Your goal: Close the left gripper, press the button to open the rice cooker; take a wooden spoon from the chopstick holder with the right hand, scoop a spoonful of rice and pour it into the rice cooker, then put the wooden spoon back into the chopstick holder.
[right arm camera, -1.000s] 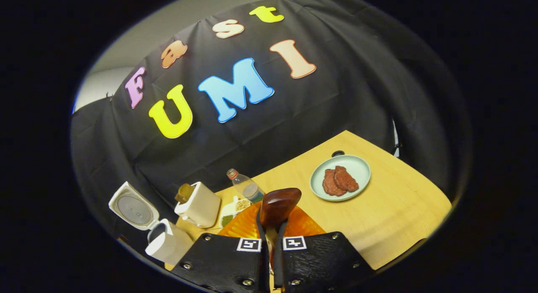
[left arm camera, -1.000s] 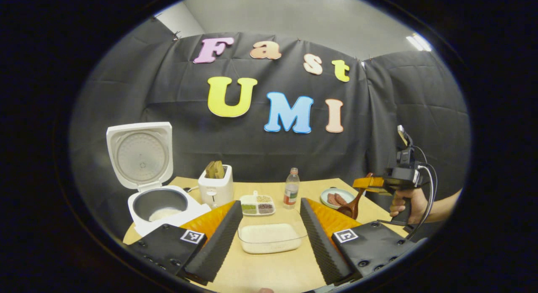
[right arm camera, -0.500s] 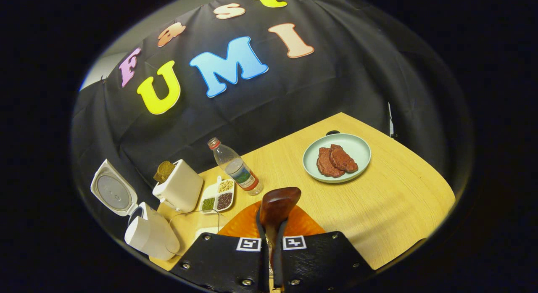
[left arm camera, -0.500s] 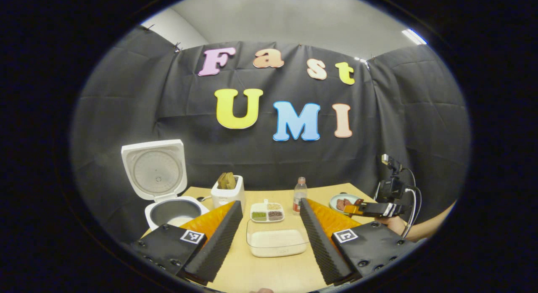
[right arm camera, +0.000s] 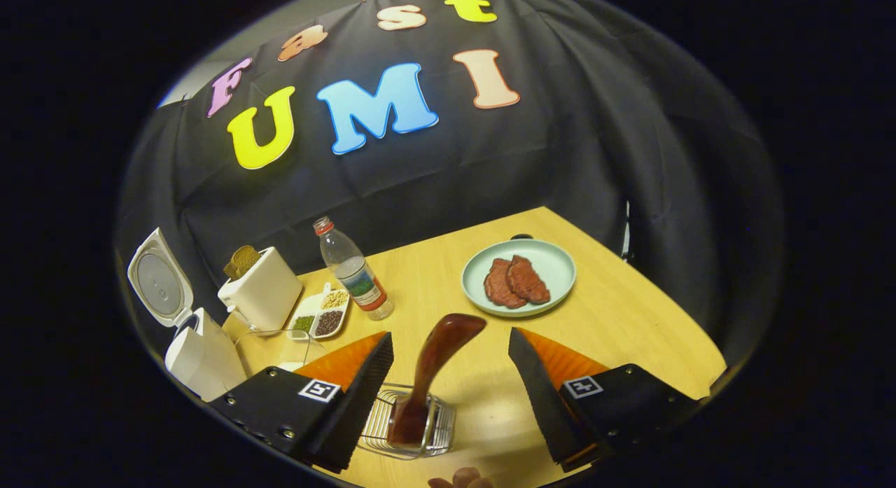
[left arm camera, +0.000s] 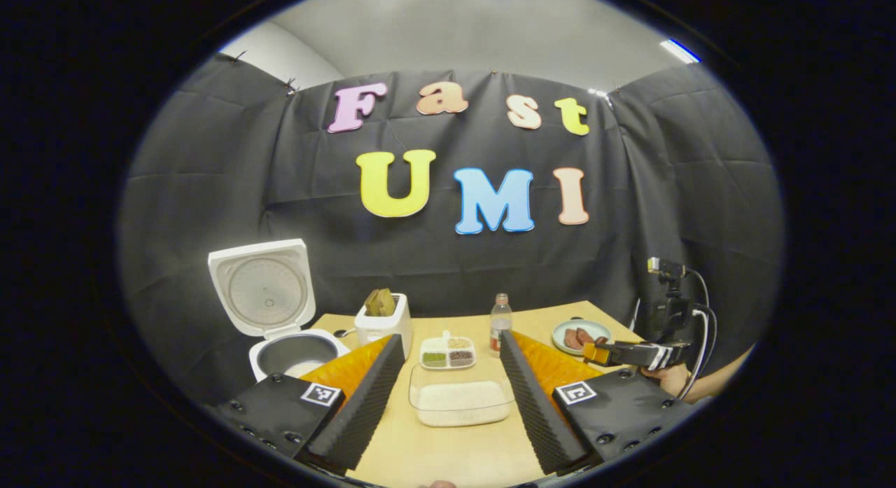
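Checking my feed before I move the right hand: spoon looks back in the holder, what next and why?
Probably draw the right gripper straight back. Its jaws stand open on either side of the dark wooden spoon, which stands handle-down in the wire chopstick holder, and the white rice cooker already has its lid up with rice inside.

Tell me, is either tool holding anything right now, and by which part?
Nothing is held. The right tool is open around the wooden spoon, which stands in the chopstick holder. The left tool is open too.

Toaster [right arm camera: 262, 297] holding bread; bottle [right arm camera: 353, 271] beside divided snack tray [right arm camera: 320, 318]; plate [right arm camera: 556, 264] with meat slices [right arm camera: 516, 282].
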{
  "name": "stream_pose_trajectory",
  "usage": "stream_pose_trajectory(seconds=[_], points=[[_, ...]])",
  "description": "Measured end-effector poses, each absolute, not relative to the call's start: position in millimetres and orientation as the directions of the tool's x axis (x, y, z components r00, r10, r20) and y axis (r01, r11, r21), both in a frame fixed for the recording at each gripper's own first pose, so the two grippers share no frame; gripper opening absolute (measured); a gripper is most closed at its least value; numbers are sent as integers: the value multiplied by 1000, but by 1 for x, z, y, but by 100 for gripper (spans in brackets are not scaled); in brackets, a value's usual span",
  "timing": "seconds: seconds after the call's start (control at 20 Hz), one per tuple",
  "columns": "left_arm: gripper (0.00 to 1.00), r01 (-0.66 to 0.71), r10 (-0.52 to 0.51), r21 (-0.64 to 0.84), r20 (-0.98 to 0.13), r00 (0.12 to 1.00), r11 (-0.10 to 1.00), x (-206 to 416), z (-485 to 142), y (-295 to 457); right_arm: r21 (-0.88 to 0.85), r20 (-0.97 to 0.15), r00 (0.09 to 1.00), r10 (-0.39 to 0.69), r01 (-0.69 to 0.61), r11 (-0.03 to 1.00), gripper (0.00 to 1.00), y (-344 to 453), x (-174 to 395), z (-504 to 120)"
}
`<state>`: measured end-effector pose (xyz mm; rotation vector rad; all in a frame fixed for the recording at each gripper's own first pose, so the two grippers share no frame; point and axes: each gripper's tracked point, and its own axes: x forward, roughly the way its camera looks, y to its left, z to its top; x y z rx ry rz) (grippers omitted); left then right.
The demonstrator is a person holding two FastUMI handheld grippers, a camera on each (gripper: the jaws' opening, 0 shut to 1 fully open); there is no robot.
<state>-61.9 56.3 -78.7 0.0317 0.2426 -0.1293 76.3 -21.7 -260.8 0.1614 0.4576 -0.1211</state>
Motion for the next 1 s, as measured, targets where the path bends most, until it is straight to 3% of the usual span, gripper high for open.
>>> stream_pose_trajectory(seconds=[0.15, 0.4, 0.75, 1.0], points=[[96, 117, -122, -35, -246, 961, 992, -56, -82, 51, 68, -345, 937, -62, 91, 994, 100, -30, 65, -206], [96, 8, -29, -90, -235, 972, 996, -43, -74, 80, 27, -199, 980, -1, 6, 1000, 99, -26, 56, -117], [97, -66, 66, 6, -171, 983, 998, -6, -26, 159, 10, -109, 994, 21, -20, 1000, 99, -5, 54, -65], [96, -131, 123, -64, -123, 985, 989, 33, 13, 234, 5, -84, 996, -25, 25, 1000, 99, 8, 65, -51]])
